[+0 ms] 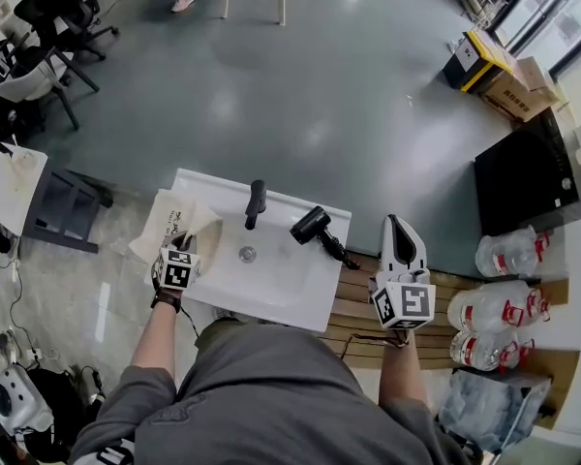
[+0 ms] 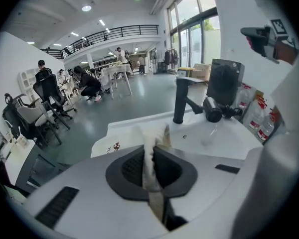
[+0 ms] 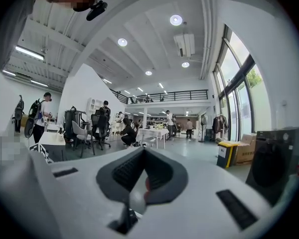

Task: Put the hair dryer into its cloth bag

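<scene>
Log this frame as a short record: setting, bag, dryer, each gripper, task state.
setting: white sink with black faucet
cloth bag: at sink's left edge
hair dryer: lying on sink's right side, untouched
left gripper: shut on cloth bag
right gripper: shut, empty, right of the sink
task state: dryer not yet in bag

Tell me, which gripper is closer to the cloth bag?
Left. The left gripper grips the cloth bag; the right gripper hangs right of the sink, beyond the hair dryer.
</scene>
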The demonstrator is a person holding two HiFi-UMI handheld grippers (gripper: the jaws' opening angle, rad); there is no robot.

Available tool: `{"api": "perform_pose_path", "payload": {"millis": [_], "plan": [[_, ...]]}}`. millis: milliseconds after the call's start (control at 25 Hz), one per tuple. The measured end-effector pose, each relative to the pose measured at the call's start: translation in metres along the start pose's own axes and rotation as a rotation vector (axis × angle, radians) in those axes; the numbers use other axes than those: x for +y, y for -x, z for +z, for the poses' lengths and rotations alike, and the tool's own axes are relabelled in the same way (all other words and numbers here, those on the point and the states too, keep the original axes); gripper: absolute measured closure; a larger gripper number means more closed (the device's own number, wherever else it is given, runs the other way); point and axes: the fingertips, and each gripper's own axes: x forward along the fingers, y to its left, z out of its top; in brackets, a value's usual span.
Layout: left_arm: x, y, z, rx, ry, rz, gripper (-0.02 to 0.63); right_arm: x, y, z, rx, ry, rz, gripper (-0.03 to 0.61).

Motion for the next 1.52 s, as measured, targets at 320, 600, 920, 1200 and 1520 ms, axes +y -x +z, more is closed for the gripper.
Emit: {"api": "perform_pose_path", "payload": {"millis": [320,600,920,1200,1520], "plan": [[-0.010,0.051,0.060,-0.154,-0.012,-0.015,0.607,0.014,0.003,0.006,-0.022,-0.005,0.033,0.578],[-0.027,0.089,0.096,-0.252,0.001,-0.078,0.607,0.026,0.007,0.010,-0.037,-0.006,0.062,0.577],[-0.024,0.113,0.111,-0.265,0.070,-0.061,0.607,0.042,0.010,0.010,-0.044,-0.007,0.087,0.577],[-0.023,0.120,0.105,-0.255,0.146,-0.054,0.607,0.048,0.014,0.011,-0.051,-0.011,0.098,0.578],[-0.023,0.123,0.106,-0.259,0.169,-0.049,0.607,0.049,0.013,0.010,-0.066,-0.045,0.135,0.577]]}}
